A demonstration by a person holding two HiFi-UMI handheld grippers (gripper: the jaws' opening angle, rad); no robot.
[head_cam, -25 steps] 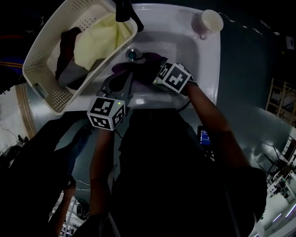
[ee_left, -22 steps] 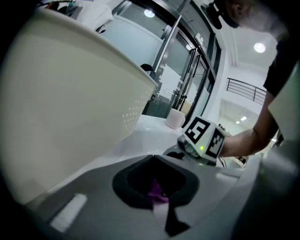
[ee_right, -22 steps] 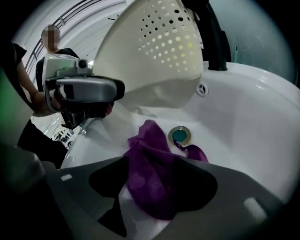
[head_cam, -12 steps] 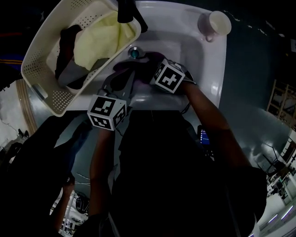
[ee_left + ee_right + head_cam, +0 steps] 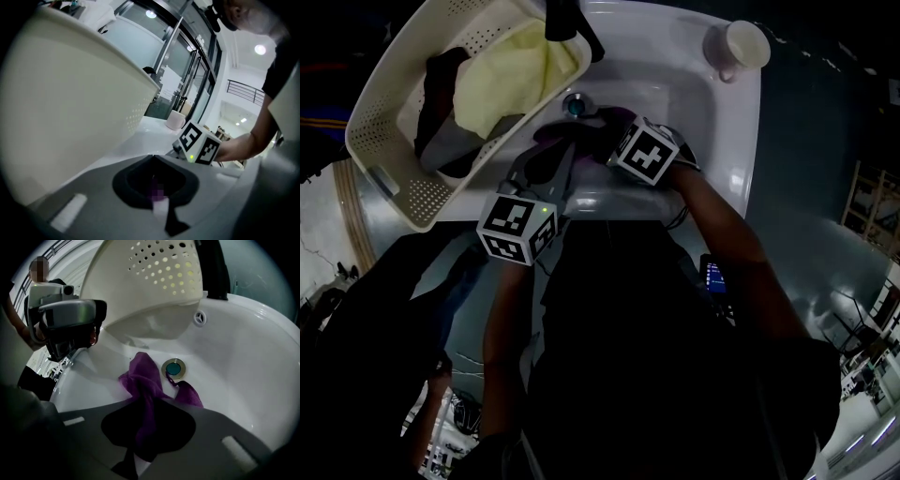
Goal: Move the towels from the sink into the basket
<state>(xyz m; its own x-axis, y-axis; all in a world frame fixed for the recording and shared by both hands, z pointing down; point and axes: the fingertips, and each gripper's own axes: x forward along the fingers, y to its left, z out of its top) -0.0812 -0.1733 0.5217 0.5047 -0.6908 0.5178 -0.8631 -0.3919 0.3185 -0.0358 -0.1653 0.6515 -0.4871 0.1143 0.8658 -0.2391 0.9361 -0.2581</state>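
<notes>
Towel (image 5: 143, 380) in right tongs (image 5: 139, 461), just closed

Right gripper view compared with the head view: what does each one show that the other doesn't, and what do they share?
Only the right gripper view: a close look at the right gripper, whose jaws have just closed on the purple towel, and the overflow hole in the sink. Only the head view: the inside of the basket with a yellow towel in it, and a cup on the sink's corner. Both: the sink, the basket and the drain.
</notes>
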